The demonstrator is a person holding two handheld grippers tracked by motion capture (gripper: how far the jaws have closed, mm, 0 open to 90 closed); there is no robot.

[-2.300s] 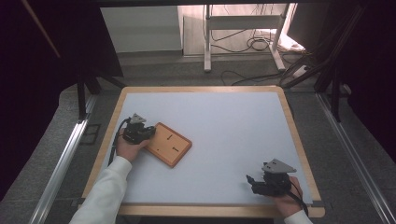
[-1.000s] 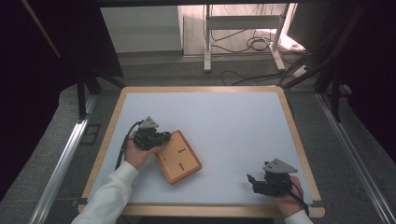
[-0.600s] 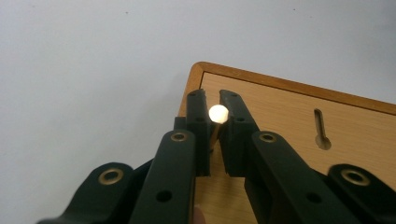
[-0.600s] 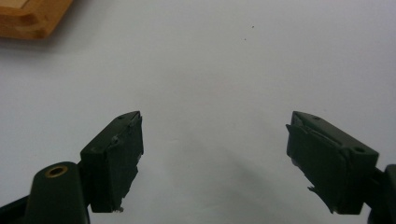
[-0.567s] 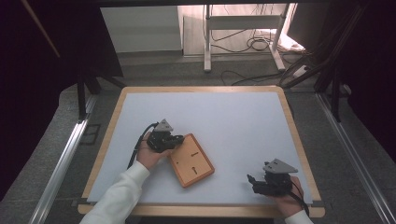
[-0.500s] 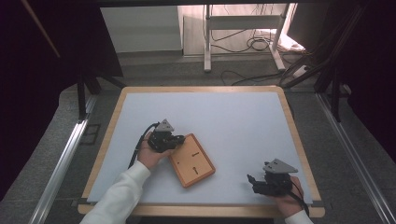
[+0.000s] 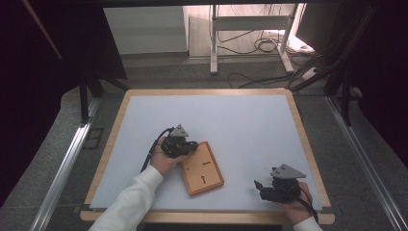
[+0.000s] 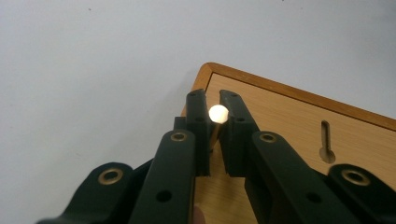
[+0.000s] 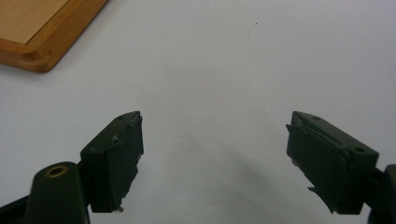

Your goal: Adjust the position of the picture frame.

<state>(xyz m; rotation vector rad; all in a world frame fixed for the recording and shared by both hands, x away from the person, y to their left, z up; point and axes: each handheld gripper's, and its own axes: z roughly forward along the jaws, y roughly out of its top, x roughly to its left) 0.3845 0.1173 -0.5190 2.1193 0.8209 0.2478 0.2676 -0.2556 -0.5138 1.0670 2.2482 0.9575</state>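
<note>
Wooden board [image 7: 202, 168] unmarked, left gripper [image 8: 214, 114] clamped on its peg [image 8: 218, 113], right gripper [image 9: 212, 156] spread wide, empty

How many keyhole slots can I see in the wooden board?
2. In the high view, one slot lies near the middle of the wooden board and the other slot nearer its bottom edge. The left gripper may hide others.

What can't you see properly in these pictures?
- High view: the left gripper has its fingers hidden under its own body, so its grip on the wooden board is unclear there.
- Left gripper view: the pale peg between the fingers glares white; its lower end is hidden behind them.
- Right gripper view: the picture edge crops the board to one corner.
- High view: the board's slots are too small to read.
</note>
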